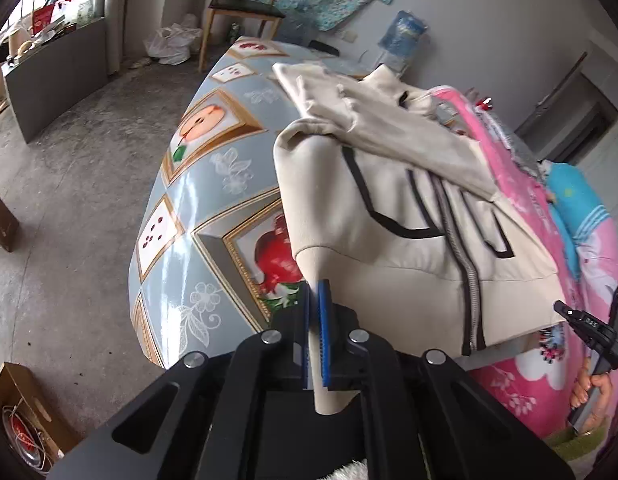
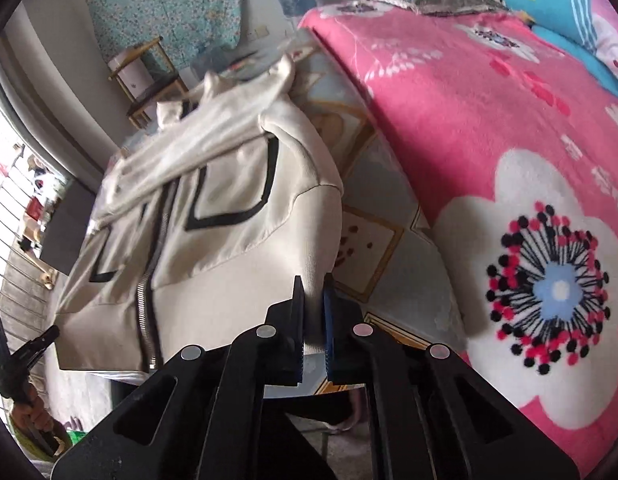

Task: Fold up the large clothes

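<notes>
With the cream jacket (image 1: pixel 393 216) lying mid-frame on the worktop (image 1: pixel 197 208), sleeves already folded across its front, we have our left gripper (image 1: pixel 316 312) and right gripper (image 2: pixel 314 316) each clenched on a bottom corner, the lengthwise fold still to do.

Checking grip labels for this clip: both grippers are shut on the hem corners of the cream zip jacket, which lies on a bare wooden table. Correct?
Not quite. The table isn't bare wood; a glossy fruit-print cloth covers it, as the left wrist view shows. The left gripper and right gripper do pinch the cream zip jacket.
</notes>
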The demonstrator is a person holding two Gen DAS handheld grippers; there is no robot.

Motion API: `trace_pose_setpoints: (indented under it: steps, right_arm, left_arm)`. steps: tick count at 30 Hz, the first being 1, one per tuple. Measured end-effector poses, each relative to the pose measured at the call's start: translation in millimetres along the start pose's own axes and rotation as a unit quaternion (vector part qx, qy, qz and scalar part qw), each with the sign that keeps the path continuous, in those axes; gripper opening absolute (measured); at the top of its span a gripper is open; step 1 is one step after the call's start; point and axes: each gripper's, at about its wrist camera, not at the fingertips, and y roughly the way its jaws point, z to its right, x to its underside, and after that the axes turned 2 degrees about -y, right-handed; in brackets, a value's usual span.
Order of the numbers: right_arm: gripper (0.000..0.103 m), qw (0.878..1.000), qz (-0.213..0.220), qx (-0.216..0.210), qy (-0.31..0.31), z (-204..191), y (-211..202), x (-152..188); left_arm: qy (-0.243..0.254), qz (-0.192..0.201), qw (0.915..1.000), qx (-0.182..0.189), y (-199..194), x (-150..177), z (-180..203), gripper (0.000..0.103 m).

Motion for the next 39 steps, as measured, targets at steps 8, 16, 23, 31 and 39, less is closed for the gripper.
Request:
trace_pose_setpoints:
  steps: [8,16,23,31,39]
  right_arm:
    - [0.008,0.993,-0.106,-0.008,0.059,34,52,39]
    - [0.014,0.995,-0.097,0.007,0.036,28,48,35]
    - [0.019,0.995,-0.093,0.01,0.04,28,48,40]
    - [0.026,0.995,-0.092,0.004,0.029,23,47,44]
    - [0.011,0.996,-0.084,0.023,0.005,14,45,47]
  left_arm:
    - [0.034,-0.1,0.9922,-0.066,49,26,-18,0.005]
    - [0.02,-0.121,0.9914,-0.046,46,30,-29,0.008]
    - [0.007,-0.139,0.9895,-0.038,51,41,-29,0.009]
    - [-0.001,-0.157,0.9872,-0.029,54,46,-28,0.014]
    - [-0.001,-0.149,0.9885,-0.023,49,51,-21,0.007]
